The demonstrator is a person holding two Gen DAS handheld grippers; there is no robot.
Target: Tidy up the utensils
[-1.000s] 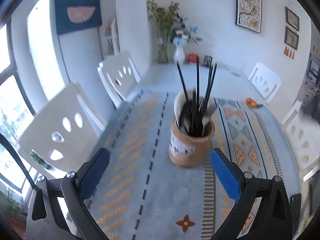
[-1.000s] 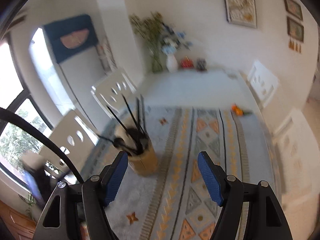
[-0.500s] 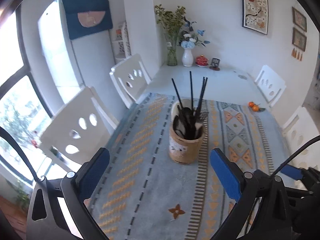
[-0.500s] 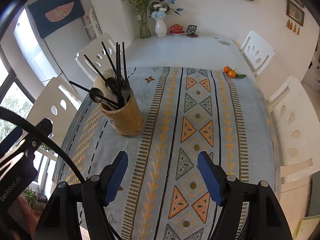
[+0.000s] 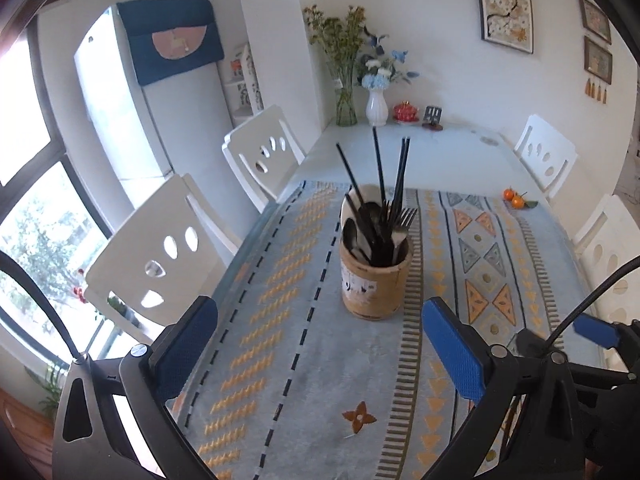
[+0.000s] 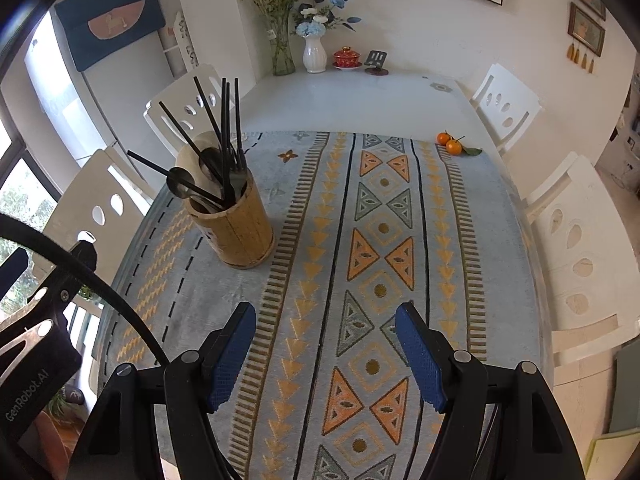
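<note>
- A round bamboo utensil holder, filled with black chopsticks, spoons and forks, is seen at frame centre on the patterned blue cloth of the bench.
- The left hand-held gripper is held wide, empty.
- The right hand-held gripper is likewise spread, empty.

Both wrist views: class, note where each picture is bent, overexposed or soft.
Left wrist view: window blown out bright, fridge and chairs bowed by the fisheye, utensil holder sharp. Right wrist view: black vignette at the corners, tablecloth stripes curve outward, right gripper pads crisp.
</note>
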